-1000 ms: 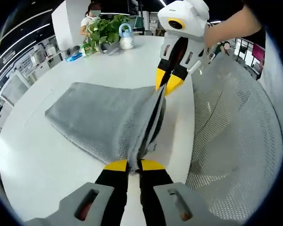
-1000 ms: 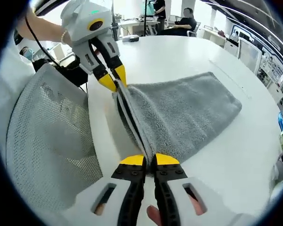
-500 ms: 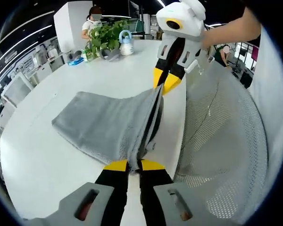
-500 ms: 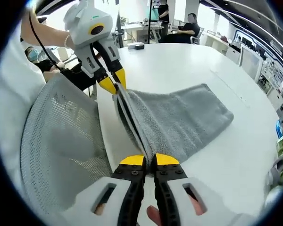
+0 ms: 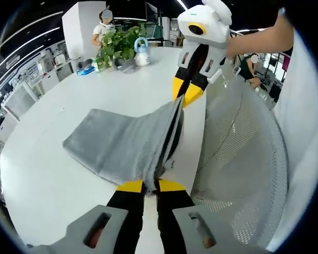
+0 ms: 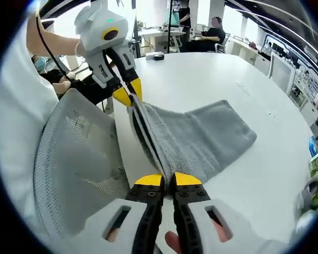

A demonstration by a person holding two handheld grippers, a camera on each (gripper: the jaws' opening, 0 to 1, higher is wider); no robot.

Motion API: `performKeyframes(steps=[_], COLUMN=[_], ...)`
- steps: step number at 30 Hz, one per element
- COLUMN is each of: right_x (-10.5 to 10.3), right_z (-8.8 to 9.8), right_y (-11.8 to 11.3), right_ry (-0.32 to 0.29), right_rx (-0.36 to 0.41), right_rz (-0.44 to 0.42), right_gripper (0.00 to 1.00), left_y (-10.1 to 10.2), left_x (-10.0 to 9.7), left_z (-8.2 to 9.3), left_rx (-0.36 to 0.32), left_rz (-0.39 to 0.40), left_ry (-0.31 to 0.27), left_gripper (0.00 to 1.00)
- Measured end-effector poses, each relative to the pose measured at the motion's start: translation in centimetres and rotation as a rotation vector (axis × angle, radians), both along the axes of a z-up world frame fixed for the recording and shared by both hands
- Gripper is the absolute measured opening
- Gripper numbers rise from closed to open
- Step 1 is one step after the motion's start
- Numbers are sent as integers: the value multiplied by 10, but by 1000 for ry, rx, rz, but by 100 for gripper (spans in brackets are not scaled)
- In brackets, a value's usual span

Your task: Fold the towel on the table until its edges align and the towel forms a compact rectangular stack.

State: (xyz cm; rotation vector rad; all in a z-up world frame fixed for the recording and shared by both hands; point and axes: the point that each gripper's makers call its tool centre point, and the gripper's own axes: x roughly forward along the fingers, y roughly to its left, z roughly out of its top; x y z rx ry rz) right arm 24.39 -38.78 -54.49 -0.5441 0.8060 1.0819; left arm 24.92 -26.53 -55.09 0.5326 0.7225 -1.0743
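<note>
The white worktop [image 5: 69, 174] carries the grey towel [image 5: 116, 145], whose near edge is lifted and stretched taut between the two claws while the far part lies flat on the surface. A grey mesh chair back [image 5: 244, 159] stands against the worktop's edge just beside the raised edge.

Left claw [image 5: 144, 186]: jaws closed tight on one end of the lifted towel edge. Right claw [image 6: 162, 180]: jaws likewise pinched shut on the other end.

The left gripper view alone shows a potted plant [image 5: 116, 43], a small light-blue watering can [image 5: 142, 45] and a standing person at the worktop's far side. The right gripper view alone shows seated people at distant desks and a small dark object [image 6: 155, 55] on the far worktop.
</note>
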Motion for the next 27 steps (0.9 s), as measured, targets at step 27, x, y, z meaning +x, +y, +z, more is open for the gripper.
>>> performKeyframes(steps=[27], right_x=[15], right_z=[31], right_y=[2], right_ry=[-30], right_rx=[26], right_rz=[13], right_gripper=[3], left_y=[2], left_x=[12], left_z=[33], left_rx=[8], left_rz=[-6], left_ry=[-47], left_gripper=[8])
